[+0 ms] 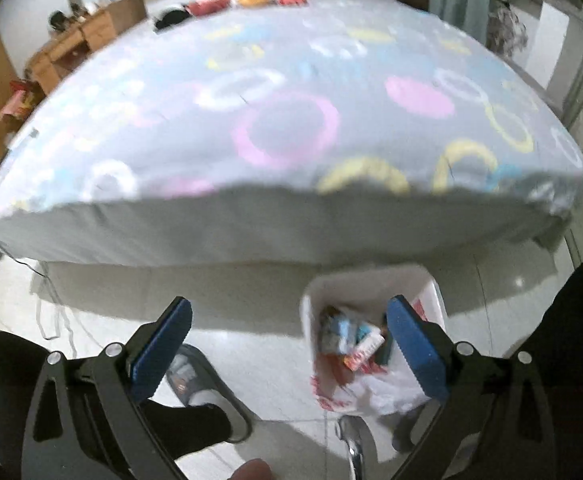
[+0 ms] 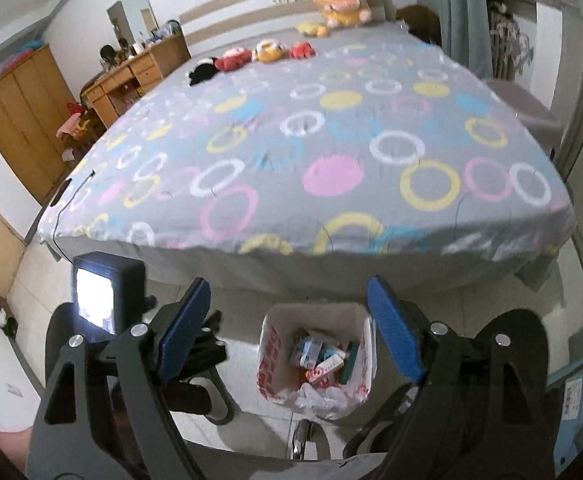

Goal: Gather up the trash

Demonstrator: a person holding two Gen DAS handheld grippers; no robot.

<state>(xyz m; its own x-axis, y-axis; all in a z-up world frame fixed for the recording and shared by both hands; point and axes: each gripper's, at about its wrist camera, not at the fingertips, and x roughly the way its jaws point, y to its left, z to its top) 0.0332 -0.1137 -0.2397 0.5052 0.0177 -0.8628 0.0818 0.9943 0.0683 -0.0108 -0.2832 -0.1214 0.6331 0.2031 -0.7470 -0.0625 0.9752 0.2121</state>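
The trash bin (image 2: 317,360) stands on the floor by the bed's (image 2: 311,152) foot edge, lined with a white bag (red print) and holding small cartons and wrappers (image 2: 323,356). Left tool (image 1: 289,344) and right tool (image 2: 289,332) both gape wide, gripping nothing

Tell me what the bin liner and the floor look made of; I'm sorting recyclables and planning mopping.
Bin liner: thin plastic film, it seems, white with red print, crinkled and slightly see-through where it bunches at the rim. Floor: probably glazed ceramic tile, pale and glossy, with faint grout lines and soft reflections.
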